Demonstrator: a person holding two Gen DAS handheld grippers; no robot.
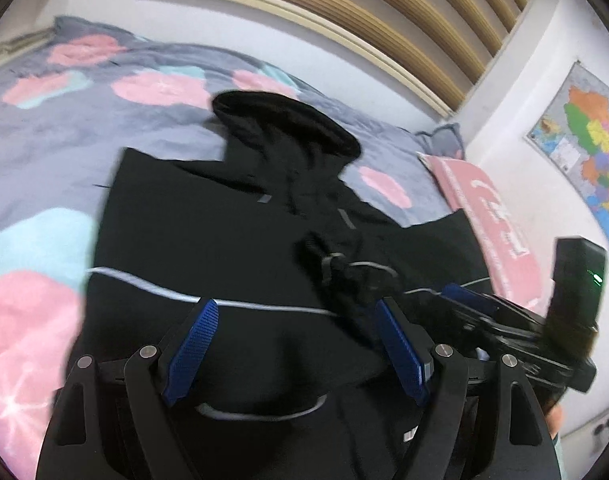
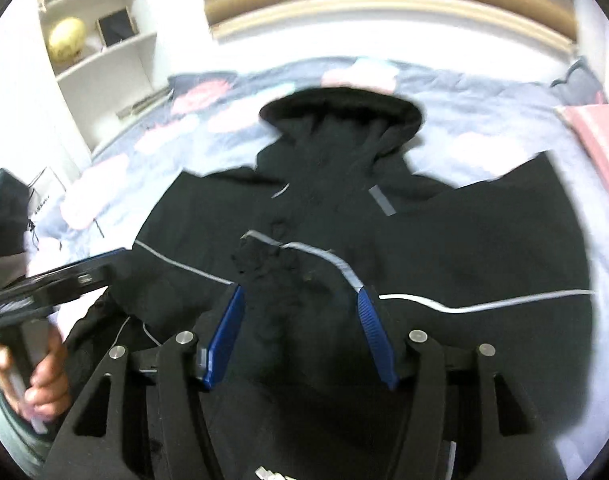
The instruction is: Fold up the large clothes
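Both my left gripper [image 1: 294, 312] and right gripper [image 2: 300, 300] hang spread, gripping nothing; the black hoodie [image 1: 232, 240] may bunch if I pinch unevenly.

Ahead of both claws the bed cover [image 1: 56, 152] is free around the black hoodie [image 1: 208, 220]. A pink pillow [image 1: 488, 216] blocks the far right of the left gripper [image 1: 296, 316], and the right gripper [image 1: 464, 300] stands close on that same side.
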